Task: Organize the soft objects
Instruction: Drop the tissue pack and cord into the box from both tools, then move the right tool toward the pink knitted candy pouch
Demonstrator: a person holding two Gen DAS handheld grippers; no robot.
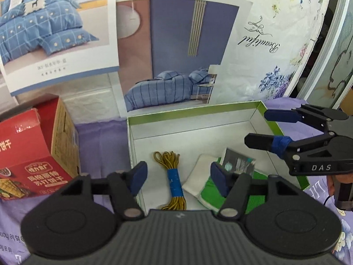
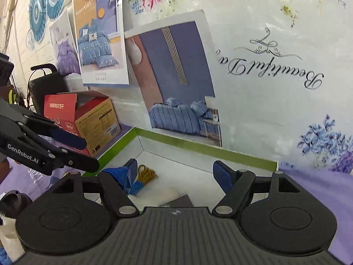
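both claws (image 1: 178,176) (image 2: 174,173) spread wide, empty, over green-rimmed box (image 1: 194,108) holding cord bundle (image 1: 172,176), folded cloth (image 1: 198,176).

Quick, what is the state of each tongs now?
Left tongs: open, holding nothing.
Right tongs: open, holding nothing.

Yellow cord bundle (image 1: 173,182) (blue-taped) and folded cloth (image 1: 199,180) inside green-rimmed box (image 1: 194,110)
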